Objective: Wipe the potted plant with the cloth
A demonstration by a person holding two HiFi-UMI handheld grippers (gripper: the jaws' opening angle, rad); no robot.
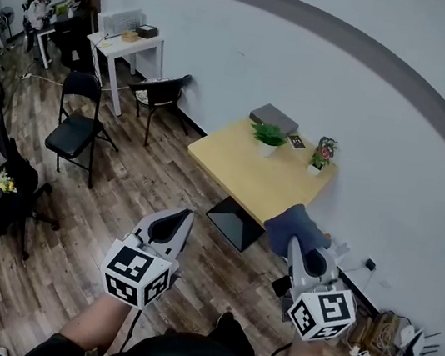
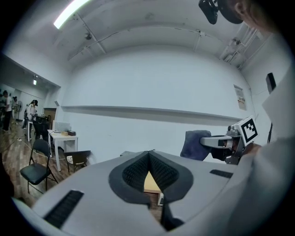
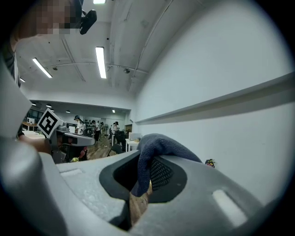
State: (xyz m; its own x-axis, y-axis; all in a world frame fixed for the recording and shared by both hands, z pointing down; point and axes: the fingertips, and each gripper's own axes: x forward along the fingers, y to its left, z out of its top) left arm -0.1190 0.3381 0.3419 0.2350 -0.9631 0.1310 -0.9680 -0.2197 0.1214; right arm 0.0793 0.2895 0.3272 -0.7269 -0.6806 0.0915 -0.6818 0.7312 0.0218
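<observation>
Left gripper (image 2: 150, 156): in its own view we see the fingers pressed together on nothing;
Right gripper (image 3: 145, 174): fingers clamp the dark blue cloth (image 3: 159, 146);
Head view alone: we find the green potted plant (image 1: 269, 135) on the yellow worktop (image 1: 240, 176), well beyond both grippers; flowering pot (image 1: 322, 154) nearby

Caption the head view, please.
Right tool holds a blue cloth, left tool shut and empty, both short of the table with a green potted plant.

Probably office: white desk (image 1: 130, 46), folding chairs (image 1: 73, 135), ceiling strip lights (image 3: 100, 62), wood floor (image 1: 146, 181).
</observation>
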